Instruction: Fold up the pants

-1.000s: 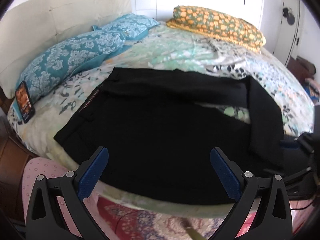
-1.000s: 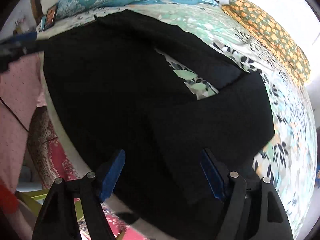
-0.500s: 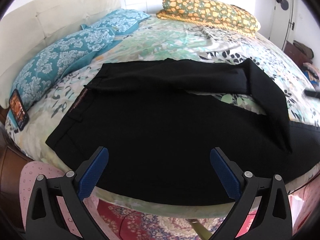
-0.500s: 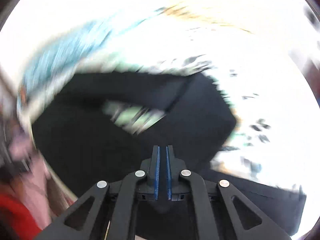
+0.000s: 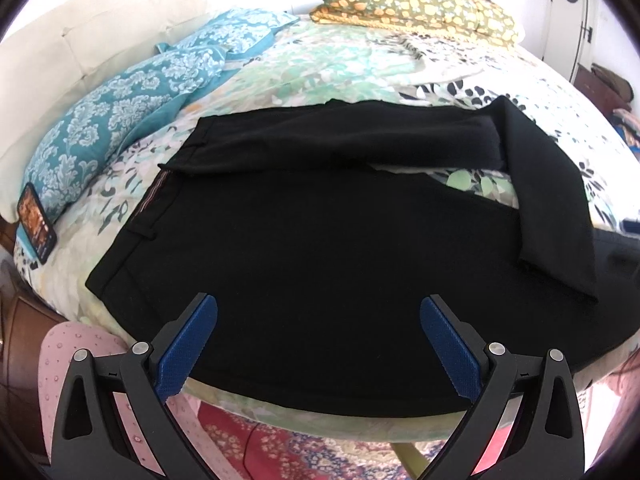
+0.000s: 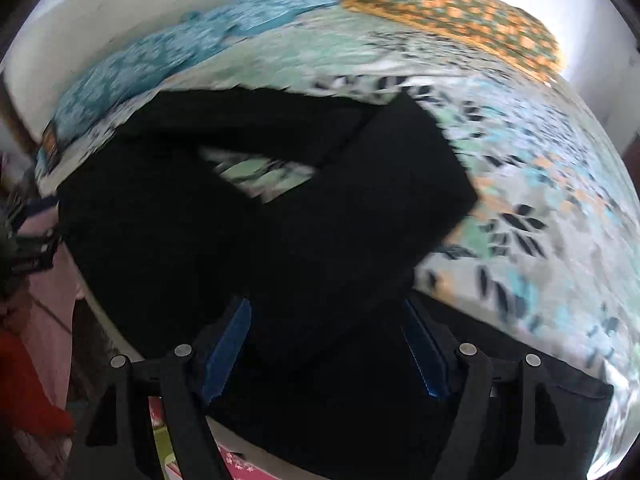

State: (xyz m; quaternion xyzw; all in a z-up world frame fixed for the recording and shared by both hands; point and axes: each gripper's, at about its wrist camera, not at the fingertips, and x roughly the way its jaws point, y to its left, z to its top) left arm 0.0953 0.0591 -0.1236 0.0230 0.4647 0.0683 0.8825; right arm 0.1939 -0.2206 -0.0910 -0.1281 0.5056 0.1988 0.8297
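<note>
Left gripper [image 5: 319,334]: released, black pants [image 5: 320,232] spread just ahead | Right gripper [image 6: 326,344]: released, folded pant leg [image 6: 384,184] ahead.

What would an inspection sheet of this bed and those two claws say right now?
Surface: bed with a floral sheet, pale headboard at the back left.
Job's things: black pants spread flat, waistband to the left; the far leg is bent back across the near one at the right.
Clutter: two teal pillows, a folded orange-print blanket, a phone at the left edge.
Grippers: left claw open at the pants' near edge, holding nothing; right claw open over the pants, view blurred.
Cables: nothing seen.
Surroundings: white door at the far right, patterned red rug below the bed.
</note>
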